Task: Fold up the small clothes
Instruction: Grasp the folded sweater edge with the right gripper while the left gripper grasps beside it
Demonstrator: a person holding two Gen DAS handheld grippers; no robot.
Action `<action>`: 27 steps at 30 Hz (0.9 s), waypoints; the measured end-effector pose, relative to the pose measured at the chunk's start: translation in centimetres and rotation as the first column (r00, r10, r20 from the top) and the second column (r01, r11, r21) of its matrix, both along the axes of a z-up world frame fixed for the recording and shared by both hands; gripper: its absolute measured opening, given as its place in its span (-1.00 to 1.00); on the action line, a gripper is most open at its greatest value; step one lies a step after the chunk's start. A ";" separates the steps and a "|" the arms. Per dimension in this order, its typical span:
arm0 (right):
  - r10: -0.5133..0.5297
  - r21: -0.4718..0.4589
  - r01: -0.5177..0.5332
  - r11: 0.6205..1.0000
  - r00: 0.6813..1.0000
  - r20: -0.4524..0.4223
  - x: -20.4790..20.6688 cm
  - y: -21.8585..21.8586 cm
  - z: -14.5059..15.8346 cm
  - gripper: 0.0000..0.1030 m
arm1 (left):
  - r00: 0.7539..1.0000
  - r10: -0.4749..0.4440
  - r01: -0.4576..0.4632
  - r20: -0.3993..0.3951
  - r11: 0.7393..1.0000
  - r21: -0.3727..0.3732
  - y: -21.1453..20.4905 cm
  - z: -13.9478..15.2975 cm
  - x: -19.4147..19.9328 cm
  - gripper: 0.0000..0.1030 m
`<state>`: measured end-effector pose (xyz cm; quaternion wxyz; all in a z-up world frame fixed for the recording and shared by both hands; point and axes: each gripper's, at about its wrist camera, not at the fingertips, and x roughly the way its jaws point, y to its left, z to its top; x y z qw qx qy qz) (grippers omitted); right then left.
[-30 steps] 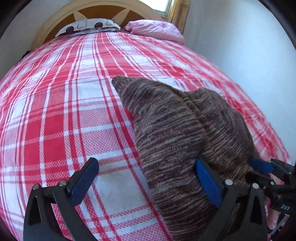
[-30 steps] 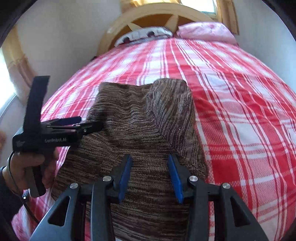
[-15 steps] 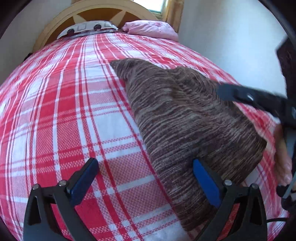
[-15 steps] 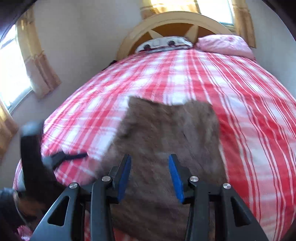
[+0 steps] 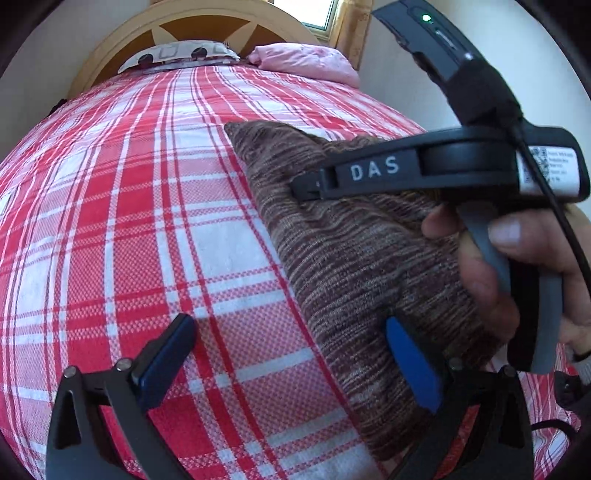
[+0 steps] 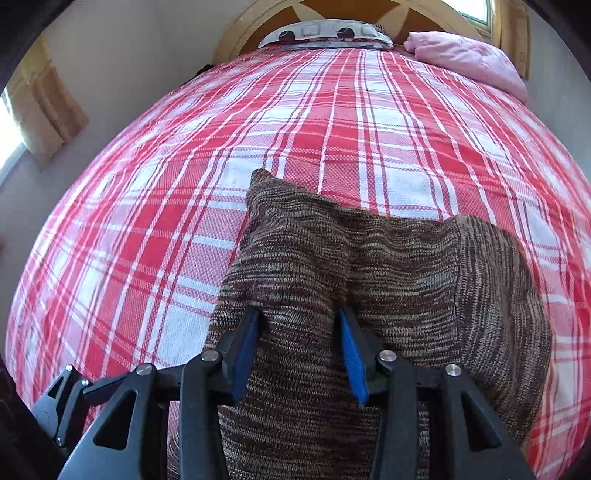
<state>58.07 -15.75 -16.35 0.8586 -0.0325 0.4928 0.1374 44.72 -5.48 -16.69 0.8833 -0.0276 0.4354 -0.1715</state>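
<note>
A brown striped knitted garment [image 5: 351, 251] lies folded on the red and white plaid bed [image 5: 147, 221]. My left gripper [image 5: 291, 354] is open and empty, hovering just above the bed at the garment's near left edge, its right finger over the cloth. My right gripper [image 6: 297, 350] is partly open, its blue pads straddling a raised ridge of the garment [image 6: 369, 266] without clearly pinching it. In the left wrist view the right gripper's body and the hand holding it hang over the garment's right side.
A pink pillow [image 5: 306, 62] and a patterned pillow [image 5: 181, 55] lie at the wooden headboard [image 5: 192, 22]. A wall runs along the bed's right side. A curtained window [image 6: 37, 118] is at the left.
The right gripper has swung from the garment's right side to low over its near middle. The left gripper has pulled back slightly and stays open. The garment has stayed flat on the bed.
</note>
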 end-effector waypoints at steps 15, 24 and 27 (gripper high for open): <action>-0.179 0.276 0.144 0.950 0.979 0.103 -6.3 -12.9 4.7 0.12 | 1.000 -0.002 0.003 -0.013 0.999 0.034 0.0 0.0 0.9 1.00; -0.246 0.315 0.215 0.924 0.967 0.061 -6.8 -19.3 1.9 0.13 | 0.998 0.032 -0.036 -0.050 0.996 -0.080 0.7 0.5 2.4 1.00; -0.245 0.337 0.216 0.916 0.968 0.046 -5.9 -19.7 1.1 0.13 | 0.999 0.018 -0.023 -0.047 0.995 -0.101 0.2 0.5 2.7 1.00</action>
